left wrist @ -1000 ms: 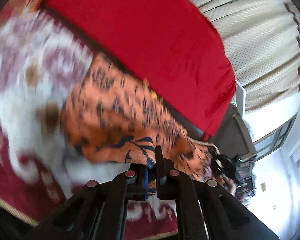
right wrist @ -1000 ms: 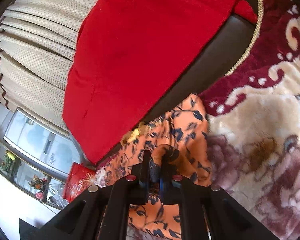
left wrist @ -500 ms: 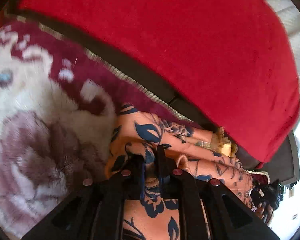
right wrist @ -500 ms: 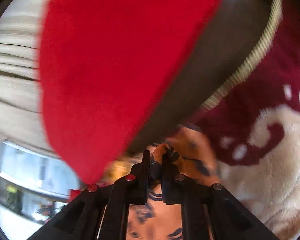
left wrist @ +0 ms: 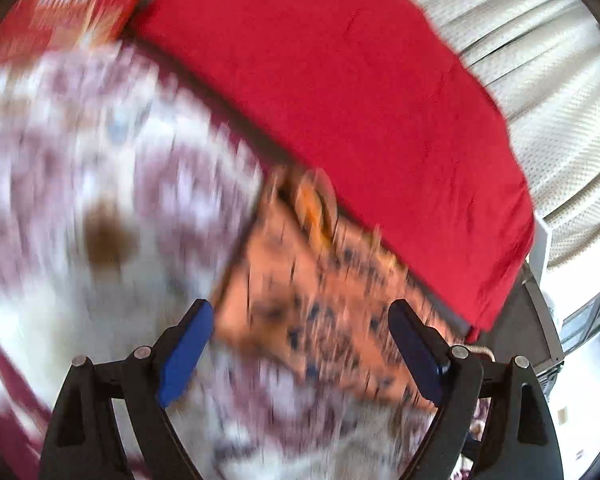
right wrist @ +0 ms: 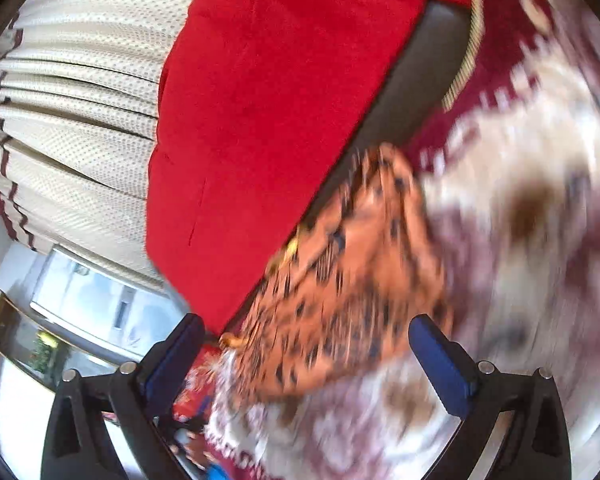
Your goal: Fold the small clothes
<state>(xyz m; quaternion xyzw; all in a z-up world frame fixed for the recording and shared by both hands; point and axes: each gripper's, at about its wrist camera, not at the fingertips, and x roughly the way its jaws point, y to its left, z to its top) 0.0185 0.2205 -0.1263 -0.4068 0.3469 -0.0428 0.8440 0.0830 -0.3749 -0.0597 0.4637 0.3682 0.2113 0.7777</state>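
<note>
We begin with the broad red cloth (left wrist: 340, 92) that drapes the far side of the scene; in the right wrist view it falls in front of a pale dotted curtain (right wrist: 80, 112), so it serves as a backdrop and has no part in the folding. Below it spreads the plush rug (left wrist: 80, 152) in cream and dark red, which is our working surface: soft and flat, it lets a small garment lie spread out while we fold it.

On the rug, near its far edge and close under the red cloth, lies the orange shirt (left wrist: 320, 300) with dark leaf print. It is badly blurred in both views, so we cannot tell how many layers it has, but it reads as a compact flat shape, which we judge to be a fold just laid down.

The left tool (left wrist: 300, 320) has just been opening and now stands released, its blue pads wide apart with nothing pinched between them; the shirt lies on the rug beyond them. The right tool (right wrist: 304, 340) has likewise just been opening and is released, spread wide and empty. We judge both have let go so the cloth can settle.
</note>
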